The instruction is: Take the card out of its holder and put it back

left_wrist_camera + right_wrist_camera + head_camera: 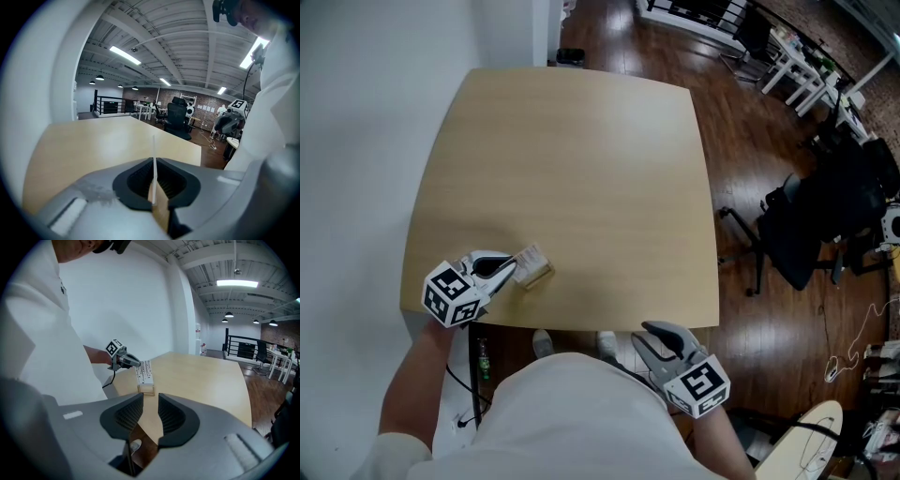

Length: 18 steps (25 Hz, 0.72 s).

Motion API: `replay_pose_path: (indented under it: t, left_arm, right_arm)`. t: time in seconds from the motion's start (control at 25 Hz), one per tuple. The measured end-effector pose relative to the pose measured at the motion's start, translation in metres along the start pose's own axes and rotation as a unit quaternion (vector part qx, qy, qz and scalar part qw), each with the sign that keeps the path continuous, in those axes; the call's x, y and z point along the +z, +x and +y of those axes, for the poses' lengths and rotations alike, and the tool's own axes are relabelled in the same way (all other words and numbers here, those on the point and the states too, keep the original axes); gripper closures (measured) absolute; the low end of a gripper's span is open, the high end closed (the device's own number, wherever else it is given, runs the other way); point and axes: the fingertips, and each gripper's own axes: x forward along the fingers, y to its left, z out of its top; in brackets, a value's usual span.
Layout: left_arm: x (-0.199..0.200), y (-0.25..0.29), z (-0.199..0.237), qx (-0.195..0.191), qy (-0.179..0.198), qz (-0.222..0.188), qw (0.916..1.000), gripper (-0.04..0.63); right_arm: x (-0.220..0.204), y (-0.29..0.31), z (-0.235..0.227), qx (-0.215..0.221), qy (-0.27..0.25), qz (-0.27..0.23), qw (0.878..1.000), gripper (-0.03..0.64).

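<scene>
A white printed card (144, 371) stands tilted on the tan table (581, 159), its lower edge at a small wooden holder (146, 389). I cannot tell whether it sits in the slot. My left gripper (514, 269) is shut on the card's near edge. In the left gripper view the card (153, 159) shows edge-on between the pads, with the wooden holder (161, 211) below it. The card (530, 257) and holder (540, 274) lie near the table's front left corner. My right gripper (649, 336) hangs off the table's front edge, jaws a little apart and empty (150, 416).
A white wall runs along the table's left side. A black office chair (806, 225) stands on the wooden floor to the right of the table. White desks (797, 70) stand far back right. The person's white shirt (581, 412) fills the bottom of the head view.
</scene>
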Motion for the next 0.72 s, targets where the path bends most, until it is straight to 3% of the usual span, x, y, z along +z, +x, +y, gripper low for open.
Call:
replay_pose_path:
  t: [0.72]
  left_arm:
    - [-0.023, 0.023, 0.004, -0.001, 0.008, 0.020, 0.9998, 0.578]
  right_arm:
    - [0.001, 0.005, -0.007, 0.000, 0.001, 0.006, 1.000, 0.511]
